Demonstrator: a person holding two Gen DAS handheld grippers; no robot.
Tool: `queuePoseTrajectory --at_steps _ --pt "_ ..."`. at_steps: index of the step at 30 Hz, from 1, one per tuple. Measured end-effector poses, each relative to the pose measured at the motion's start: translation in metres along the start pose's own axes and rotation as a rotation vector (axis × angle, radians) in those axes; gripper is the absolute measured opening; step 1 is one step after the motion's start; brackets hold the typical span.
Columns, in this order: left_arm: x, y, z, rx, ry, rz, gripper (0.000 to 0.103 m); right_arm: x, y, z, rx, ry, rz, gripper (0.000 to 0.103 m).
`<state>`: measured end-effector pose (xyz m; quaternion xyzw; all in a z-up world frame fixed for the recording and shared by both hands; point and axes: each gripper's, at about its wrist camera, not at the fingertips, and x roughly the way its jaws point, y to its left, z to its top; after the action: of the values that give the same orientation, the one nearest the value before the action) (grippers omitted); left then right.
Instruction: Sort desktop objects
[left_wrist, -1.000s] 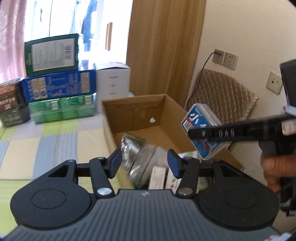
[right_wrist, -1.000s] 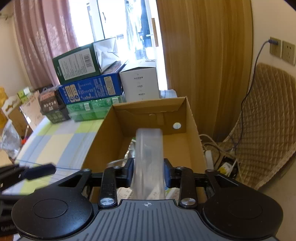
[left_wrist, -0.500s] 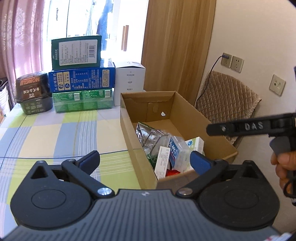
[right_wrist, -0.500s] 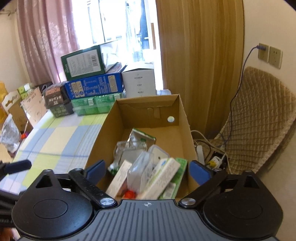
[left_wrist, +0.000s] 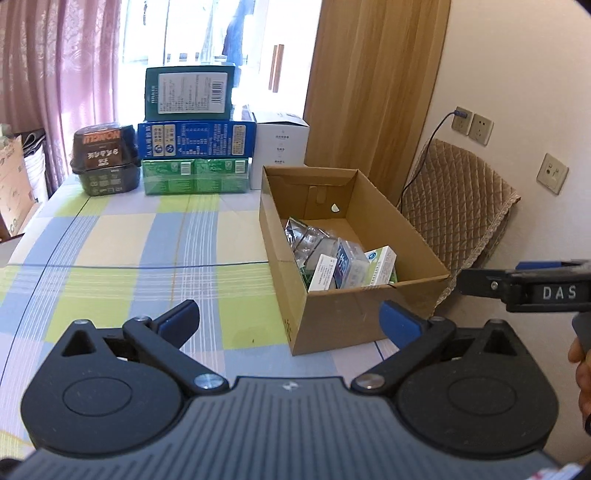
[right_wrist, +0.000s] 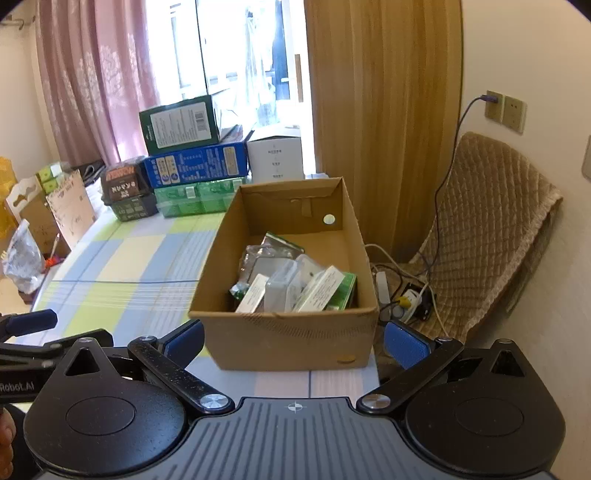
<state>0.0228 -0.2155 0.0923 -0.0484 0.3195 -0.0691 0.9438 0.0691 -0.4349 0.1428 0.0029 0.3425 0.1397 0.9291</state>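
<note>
- At the right edge of the table (left_wrist: 122, 236), which is covered by a checked cloth of yellow, green, blue and white, stands an open cardboard box (left_wrist: 343, 321).
- Inside the cardboard box, toward its near end, lie the sorted objects in a loose heap: a crinkled silver foil packet (left_wrist: 301, 236), a clear plastic case with a blue label (left_wrist: 349, 264), a white carton with printed text (left_wrist: 321, 271) and a white-and-green carton (left_wrist: 380, 264). The far end of the box floor is bare.
- Left claw (left_wrist: 290, 325): jaws spread wide, having just been opening; nothing lies between the blue pads. It hangs above the table, short of the near left corner of the box.
- Right claw (right_wrist: 293, 341): jaws likewise spread wide and just opened, with nothing held. Seen from its own camera, the near wall of the box fills the gap between the pads, but the pads stand clear of the cardboard.
- Each claw appears at the margin of the other's view, the right one with part of a hand (left_wrist: 581, 373) on its grip.
- Along the far edge of the table stand a green box (left_wrist: 188, 92) on a blue box (left_wrist: 195, 138) on a green pack (left_wrist: 195, 175), with a dark tub (left_wrist: 105, 158) to the left and a white box (left_wrist: 279, 147) to the right.
- Beside the table, against the wall, stands a chair with a quilted tan cover (right_wrist: 491, 229); a power strip and cables (right_wrist: 402, 295) lie on the floor below it.
</note>
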Motion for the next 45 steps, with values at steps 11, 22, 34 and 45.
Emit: queuePoseTrajectory --at_steps 11,22,34,45 --pt "-0.034 -0.002 -0.005 -0.049 -0.011 -0.005 0.102 -0.039 0.012 -0.029 0.030 -0.007 0.016 0.101" --pt "-0.036 -0.011 -0.008 -0.029 -0.016 0.000 0.102 -0.046 0.017 -0.037 0.013 -0.005 0.007 0.101" --pt "-0.033 -0.012 -0.008 -0.026 -0.006 -0.003 0.102 -0.045 0.016 -0.035 0.008 -0.005 -0.001 0.101" --pt "-0.034 -0.009 -0.009 -0.044 -0.005 -0.023 0.102 -0.043 0.018 -0.037 0.000 -0.002 -0.004 0.101"
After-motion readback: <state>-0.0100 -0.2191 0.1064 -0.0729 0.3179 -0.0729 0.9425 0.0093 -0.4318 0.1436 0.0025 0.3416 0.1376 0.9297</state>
